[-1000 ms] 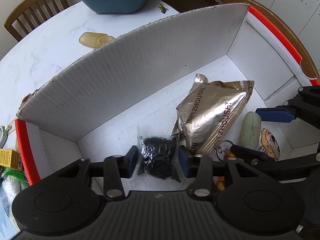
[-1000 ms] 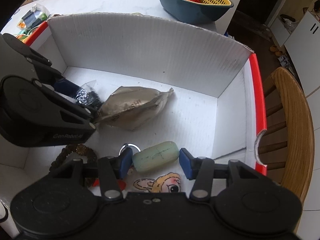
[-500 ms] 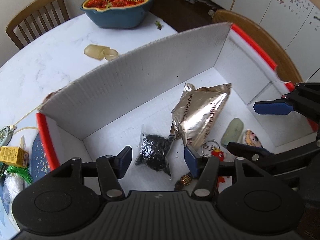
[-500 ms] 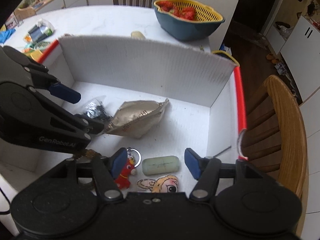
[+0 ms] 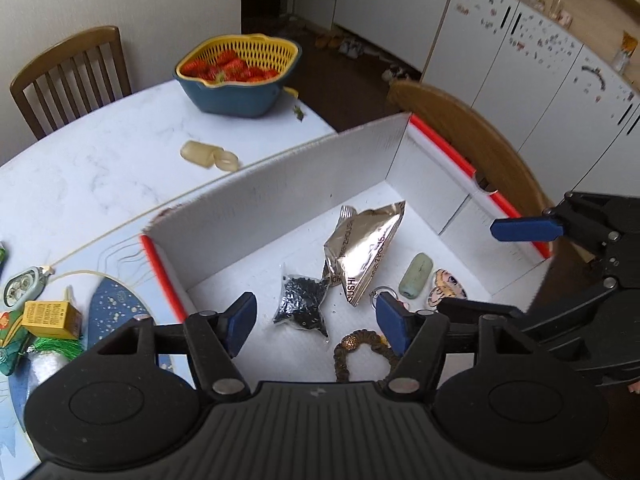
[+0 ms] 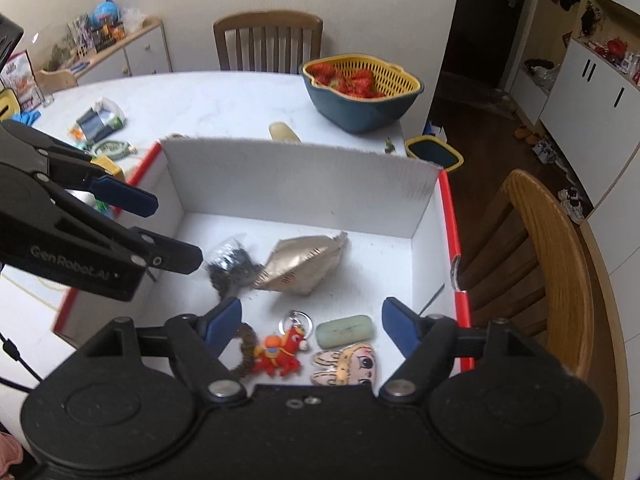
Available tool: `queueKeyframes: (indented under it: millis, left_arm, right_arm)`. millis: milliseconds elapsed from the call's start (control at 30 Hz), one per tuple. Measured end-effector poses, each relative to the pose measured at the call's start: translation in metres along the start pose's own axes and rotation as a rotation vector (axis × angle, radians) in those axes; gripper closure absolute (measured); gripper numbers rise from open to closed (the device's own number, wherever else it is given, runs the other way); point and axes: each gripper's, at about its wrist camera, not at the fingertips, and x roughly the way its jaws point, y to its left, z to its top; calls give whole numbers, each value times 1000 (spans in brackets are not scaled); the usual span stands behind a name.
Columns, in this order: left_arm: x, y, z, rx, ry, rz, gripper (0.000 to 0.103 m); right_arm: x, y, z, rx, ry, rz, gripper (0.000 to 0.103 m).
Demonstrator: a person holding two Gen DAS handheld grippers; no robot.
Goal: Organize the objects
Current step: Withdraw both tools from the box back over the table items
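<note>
You are holding both tools above the white cardboard box [image 5: 304, 196] on the table [image 5: 100, 168]. Your left tool [image 5: 316, 322] is opening, nothing between its blue pads; the small bag of black beads [image 5: 302, 304] is lying on the box floor at lower centre of the left view. Your right tool [image 6: 312, 322] is opening too, gripping nothing; in its view the green soap bar [image 6: 345, 331] is resting on the floor at lower centre, beside the red horse keychain [image 6: 280, 350]. The gold foil pouch [image 6: 302, 266] is sitting mid-box.
</note>
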Motion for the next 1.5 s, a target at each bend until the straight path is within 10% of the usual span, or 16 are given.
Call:
queueKeyframes:
  millis: [700,867,1500]
  left_arm:
    - [-85,89,-53,-101,-177,13,19]
    - [-101,121,-67,-133,-213,8,0]
    - [-120,254,-115,-181,-254,91,0]
  right_arm:
    - [-52,74,8,144,-210,12,8]
    - [-51,102,13,128,-214,31,8]
    - [7,215,63,-11,-170,110,9]
